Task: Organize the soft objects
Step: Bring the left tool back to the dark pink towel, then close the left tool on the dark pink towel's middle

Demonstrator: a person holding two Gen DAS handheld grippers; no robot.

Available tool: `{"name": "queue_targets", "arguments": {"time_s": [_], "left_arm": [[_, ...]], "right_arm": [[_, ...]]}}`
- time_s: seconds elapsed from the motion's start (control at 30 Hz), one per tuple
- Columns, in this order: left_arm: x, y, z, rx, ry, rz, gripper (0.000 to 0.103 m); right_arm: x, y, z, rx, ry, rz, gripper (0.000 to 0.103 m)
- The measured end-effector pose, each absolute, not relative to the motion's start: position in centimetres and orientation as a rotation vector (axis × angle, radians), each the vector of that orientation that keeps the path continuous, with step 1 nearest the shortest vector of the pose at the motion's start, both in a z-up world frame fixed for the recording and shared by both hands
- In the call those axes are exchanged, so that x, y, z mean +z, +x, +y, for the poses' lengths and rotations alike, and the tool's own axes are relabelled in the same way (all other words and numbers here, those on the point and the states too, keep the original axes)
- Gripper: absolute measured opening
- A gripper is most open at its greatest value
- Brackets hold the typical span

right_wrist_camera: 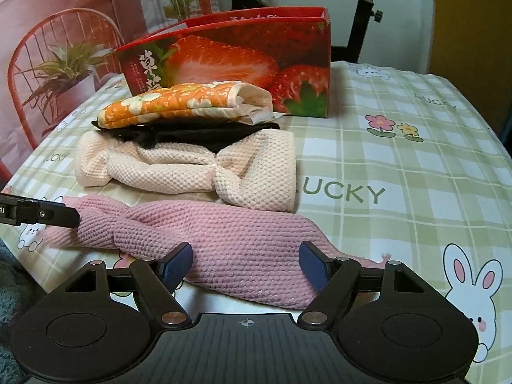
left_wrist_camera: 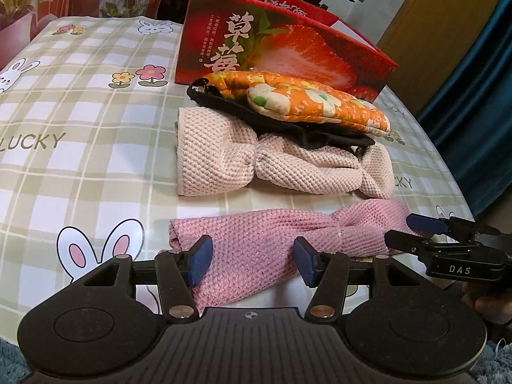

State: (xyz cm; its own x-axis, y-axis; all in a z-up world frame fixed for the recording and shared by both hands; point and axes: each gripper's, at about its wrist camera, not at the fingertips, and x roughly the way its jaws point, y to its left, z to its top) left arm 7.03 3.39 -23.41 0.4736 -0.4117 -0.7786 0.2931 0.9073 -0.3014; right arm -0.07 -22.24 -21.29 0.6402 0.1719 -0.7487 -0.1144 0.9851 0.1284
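A pink knitted cloth (left_wrist_camera: pixel 256 236) (right_wrist_camera: pixel 224 233) lies along the near edge of the table. My left gripper (left_wrist_camera: pixel 252 260) is open and straddles its left part, blue pads on either side without pressing it. My right gripper (right_wrist_camera: pixel 246 264) is open over the cloth's other end, the knit lying loose between its pads. Behind it lies a cream knitted cloth (left_wrist_camera: pixel 224 160) (right_wrist_camera: pixel 179 166). On that cloth rests a black fabric piece (left_wrist_camera: pixel 224 104) (right_wrist_camera: pixel 204 136) with an orange flowered oven mitt (left_wrist_camera: pixel 304 102) (right_wrist_camera: pixel 166 104) on top.
A red strawberry-print box (left_wrist_camera: pixel 288 48) (right_wrist_camera: pixel 230 60) stands open-topped just behind the pile. The table wears a green checked cloth (left_wrist_camera: pixel 80 128) (right_wrist_camera: pixel 400 160) with rabbits and flowers. A red chair (right_wrist_camera: pixel 38 51) and plants sit beyond the far edge.
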Motion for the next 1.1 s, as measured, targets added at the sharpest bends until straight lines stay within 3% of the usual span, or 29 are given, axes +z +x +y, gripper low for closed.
{"name": "queue_targets", "arguments": {"time_s": [0.57,1.1], "left_arm": [[-23.8,7.1,3.2,-0.449,-0.138,0.986,0.065],[-24.0,7.5,2.5,-0.48,-0.137,0.963,0.064]], "right_arm": [[-21.5,0.0,-21.9,0.197,0.072,0.858,0.072],[-21.7,0.5,-21.1,0.264,0.08,0.851,0.071]]}}
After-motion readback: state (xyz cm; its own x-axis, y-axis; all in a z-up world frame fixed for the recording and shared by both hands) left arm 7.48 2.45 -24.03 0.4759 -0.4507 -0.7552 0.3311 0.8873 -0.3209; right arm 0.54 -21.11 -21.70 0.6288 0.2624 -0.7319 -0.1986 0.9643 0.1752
